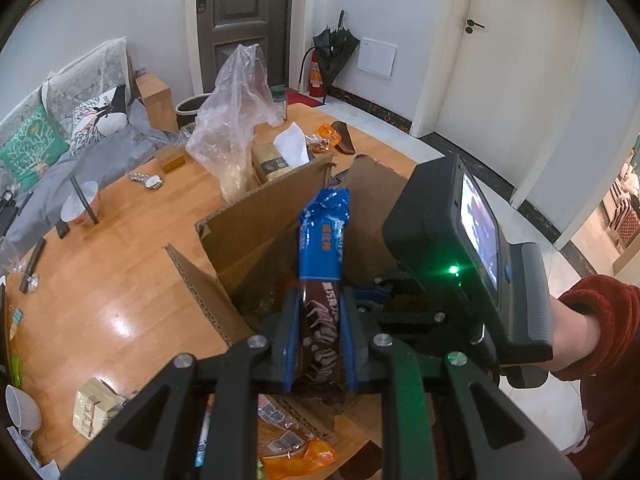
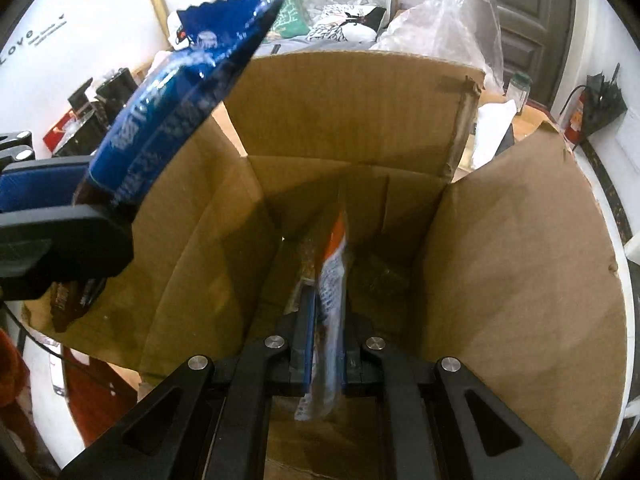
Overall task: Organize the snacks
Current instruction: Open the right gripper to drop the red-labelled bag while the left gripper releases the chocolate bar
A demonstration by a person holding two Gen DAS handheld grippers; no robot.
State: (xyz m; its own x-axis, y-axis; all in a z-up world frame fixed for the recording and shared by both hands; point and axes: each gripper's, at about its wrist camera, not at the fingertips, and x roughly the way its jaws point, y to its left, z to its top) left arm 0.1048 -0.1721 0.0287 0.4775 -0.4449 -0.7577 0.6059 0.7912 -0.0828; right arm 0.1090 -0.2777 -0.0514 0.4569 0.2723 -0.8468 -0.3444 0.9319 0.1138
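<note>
The left gripper (image 1: 320, 320) was clamped on a long blue and brown snack pack (image 1: 323, 264), held upright above the near left edge of the open cardboard box (image 1: 240, 248). The right gripper (image 2: 325, 320) was clamped on a thin orange and white snack packet (image 2: 332, 280), pointed down into the box with its tip low between the walls.

The risks, as I judged them: both packs were gripped near one end, so the free length could swing and catch a raised flap (image 2: 520, 260) on the way in. The two grippers also worked close together over one opening; the blue pack leaned across the right gripper's path, and a bump could knock either pack loose or tip the box.

The right wrist view showed the inside of the box and something dark lying on its floor, which the left wrist view mostly hid. The left wrist view alone showed the wooden table (image 1: 120, 280), the loose orange packets (image 1: 296, 456) near the box, and the person's red sleeve (image 1: 600, 320) behind the right gripper
</note>
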